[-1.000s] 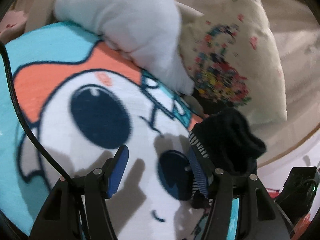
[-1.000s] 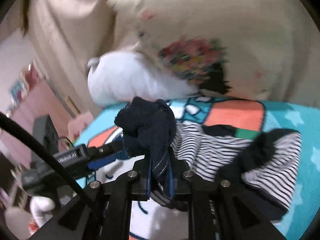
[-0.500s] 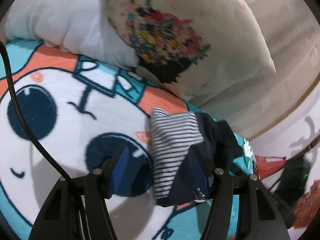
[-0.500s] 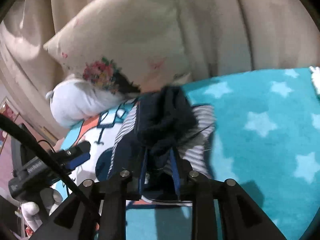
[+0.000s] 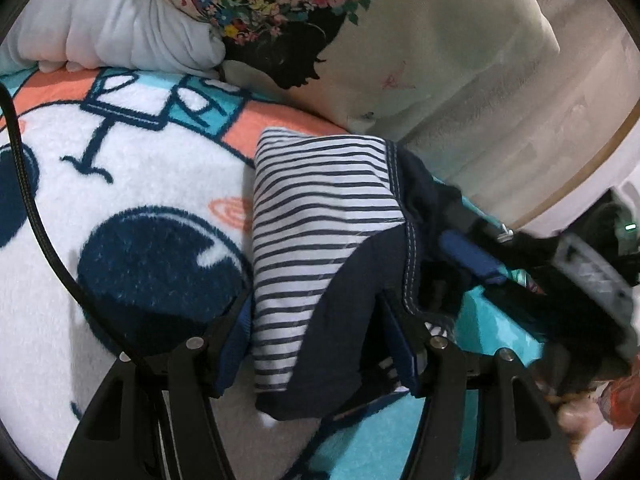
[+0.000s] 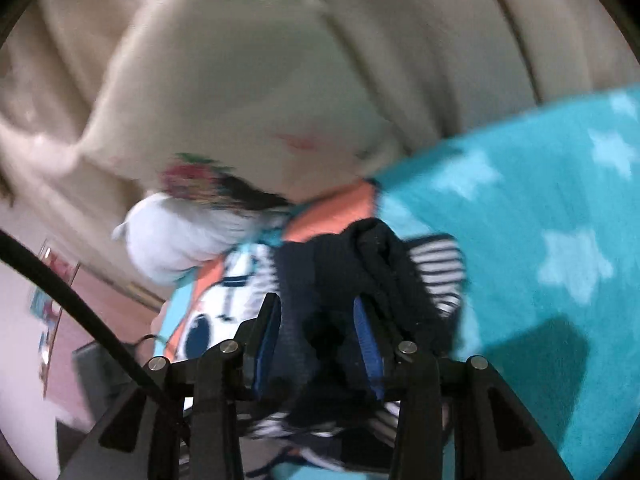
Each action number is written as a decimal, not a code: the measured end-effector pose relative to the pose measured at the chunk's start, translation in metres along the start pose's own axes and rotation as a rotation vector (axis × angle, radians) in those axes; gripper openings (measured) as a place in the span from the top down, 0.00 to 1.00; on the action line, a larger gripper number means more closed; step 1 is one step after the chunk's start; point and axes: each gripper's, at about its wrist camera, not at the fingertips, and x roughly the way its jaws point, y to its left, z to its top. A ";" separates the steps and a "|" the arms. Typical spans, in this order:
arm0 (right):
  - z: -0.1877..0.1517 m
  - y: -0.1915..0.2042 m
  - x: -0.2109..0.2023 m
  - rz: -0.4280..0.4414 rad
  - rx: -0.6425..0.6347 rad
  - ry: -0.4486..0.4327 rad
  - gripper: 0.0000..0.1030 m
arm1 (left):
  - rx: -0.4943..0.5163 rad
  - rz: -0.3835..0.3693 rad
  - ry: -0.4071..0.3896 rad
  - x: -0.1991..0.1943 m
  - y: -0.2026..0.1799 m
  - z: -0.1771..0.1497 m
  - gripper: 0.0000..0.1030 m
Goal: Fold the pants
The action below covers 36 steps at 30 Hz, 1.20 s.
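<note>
Jaws: left gripper wide, right gripper part-open, both astride striped knit pants | fleecy blanket

pants on blanket, pillows behind

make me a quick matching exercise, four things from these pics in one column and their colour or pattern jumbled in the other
Things:
1. pants
2. blanket
3. front pillow
4. back pillow

Looks:
a. plain white
b. cream with a flower print
c. navy with white stripes
d. teal, orange and white cartoon

Pairs: 1-c, 2-d, 3-b, 4-a
</note>
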 end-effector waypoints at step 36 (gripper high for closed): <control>-0.042 -0.012 -0.068 -0.119 -0.001 -0.128 0.50 | 0.295 0.419 -0.264 -0.069 -0.042 -0.028 0.33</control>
